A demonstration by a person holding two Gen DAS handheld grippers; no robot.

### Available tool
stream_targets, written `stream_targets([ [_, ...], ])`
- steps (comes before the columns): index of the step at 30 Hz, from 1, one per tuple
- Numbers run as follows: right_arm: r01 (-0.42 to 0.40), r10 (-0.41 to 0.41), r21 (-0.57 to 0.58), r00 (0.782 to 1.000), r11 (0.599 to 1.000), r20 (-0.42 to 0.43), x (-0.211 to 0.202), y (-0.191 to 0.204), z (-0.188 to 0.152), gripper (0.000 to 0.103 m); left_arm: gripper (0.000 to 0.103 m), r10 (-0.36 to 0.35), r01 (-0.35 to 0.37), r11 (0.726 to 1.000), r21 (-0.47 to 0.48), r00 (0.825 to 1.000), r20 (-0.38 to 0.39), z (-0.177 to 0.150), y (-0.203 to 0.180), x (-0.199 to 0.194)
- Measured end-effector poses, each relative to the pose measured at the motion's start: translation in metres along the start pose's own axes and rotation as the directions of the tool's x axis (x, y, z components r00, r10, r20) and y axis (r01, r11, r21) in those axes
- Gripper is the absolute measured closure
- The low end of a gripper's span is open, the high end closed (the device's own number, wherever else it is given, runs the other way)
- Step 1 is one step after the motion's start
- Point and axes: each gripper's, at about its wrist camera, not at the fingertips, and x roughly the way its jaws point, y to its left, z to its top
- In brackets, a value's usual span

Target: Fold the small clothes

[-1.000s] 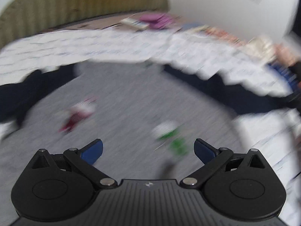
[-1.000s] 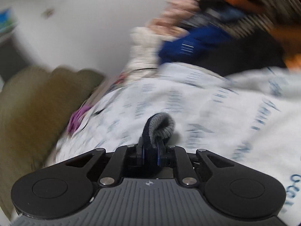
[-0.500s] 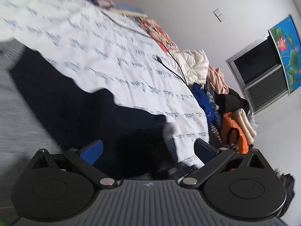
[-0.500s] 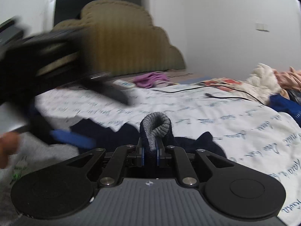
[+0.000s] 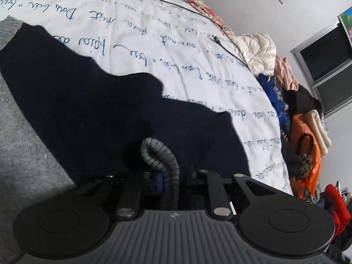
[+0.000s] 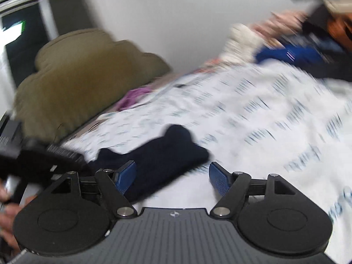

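Observation:
A small grey and navy garment lies on the bed; its navy sleeve [image 5: 92,101] spreads ahead of me and its grey body [image 5: 19,145] is at the left. My left gripper [image 5: 168,178] is shut on the grey ribbed cuff [image 5: 158,154], which loops up out of the jaws. In the blurred right wrist view my right gripper [image 6: 172,177] is open and empty, just above the navy sleeve [image 6: 162,154]. The left gripper and a hand [image 6: 8,193] show at the left edge there.
The white bedsheet with blue script [image 5: 176,44] covers the bed. A black cable [image 5: 220,41] runs across it. A pile of clothes [image 5: 286,83] and an orange bag [image 5: 308,154] sit at the bed's right edge. An olive headboard [image 6: 77,77] stands behind.
The left gripper, open before, has closed on the grey cuff. The right gripper, which held that cuff, has opened and let it go, and now swings fast over the sleeve.

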Motion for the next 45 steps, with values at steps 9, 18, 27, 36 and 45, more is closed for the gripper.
stream_targets([
  [9, -0.061, 0.064, 0.179, 0.998, 0.982, -0.007, 0.006, -0.029, -0.001, 0.023, 0.095, 0.077, -0.095, 0.979, 0.183, 0.992, 0.100, 0.011, -0.016, -0.038],
  [18, -0.080, 0.085, 0.203, 0.996, 0.976, -0.015, 0.017, -0.037, 0.003, 0.019, 0.095, 0.094, -0.104, 0.993, 0.050, 0.980, 0.178, 0.046, 0.058, -0.137],
  [27, -0.071, 0.078, 0.191, 0.997, 0.979, -0.027, 0.019, -0.036, 0.003, 0.018, 0.095, 0.308, -0.280, 0.948, -0.151, 0.926, 0.219, 0.039, 0.175, -0.203],
  [36, -0.037, 0.044, 0.131, 0.998, 0.991, -0.045, 0.021, -0.025, 0.005, 0.016, 0.095, 0.359, -0.331, 0.929, -0.168, 0.916, 0.181, 0.032, 0.210, -0.215],
  [45, -0.244, 0.235, 0.017, 0.914, 0.970, -0.332, 0.097, 0.073, 0.038, 0.018, 0.095, 0.336, -0.310, 0.938, -0.155, 0.923, 0.186, 0.036, 0.215, -0.220],
])
